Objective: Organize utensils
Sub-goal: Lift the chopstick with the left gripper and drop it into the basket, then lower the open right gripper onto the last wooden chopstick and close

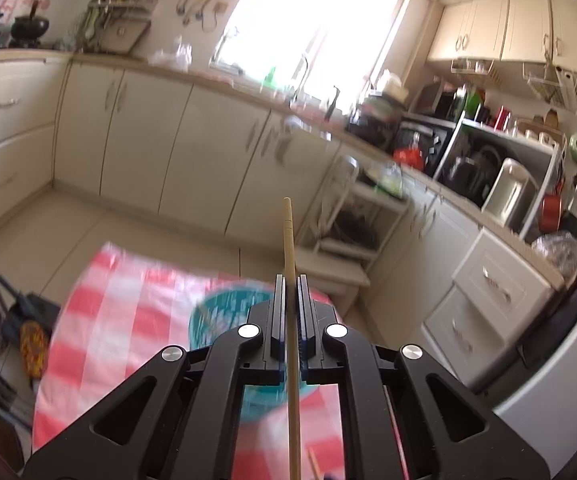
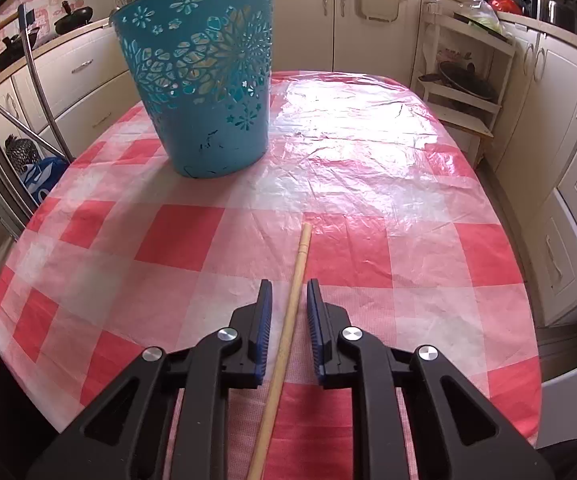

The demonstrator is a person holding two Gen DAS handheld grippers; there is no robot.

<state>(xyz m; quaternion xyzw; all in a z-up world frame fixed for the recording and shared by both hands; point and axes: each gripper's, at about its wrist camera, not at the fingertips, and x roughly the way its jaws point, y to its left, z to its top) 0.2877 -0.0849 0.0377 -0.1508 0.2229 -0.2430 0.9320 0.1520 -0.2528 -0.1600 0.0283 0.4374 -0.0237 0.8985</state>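
Right wrist: slim pale wooden chopstick (image 2: 288, 328).

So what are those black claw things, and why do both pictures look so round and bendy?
Those are two grabbing tools, one in each of a person's hands. Each carries a wide-angle camera looking along its jaws, which bends the picture. In the left tool's picture, the left gripper is shut on a wooden chopstick, lifted above the checked tablecloth. In the right tool's picture, the right gripper is open around another chopstick lying on the cloth. A blue basket stands on the table.
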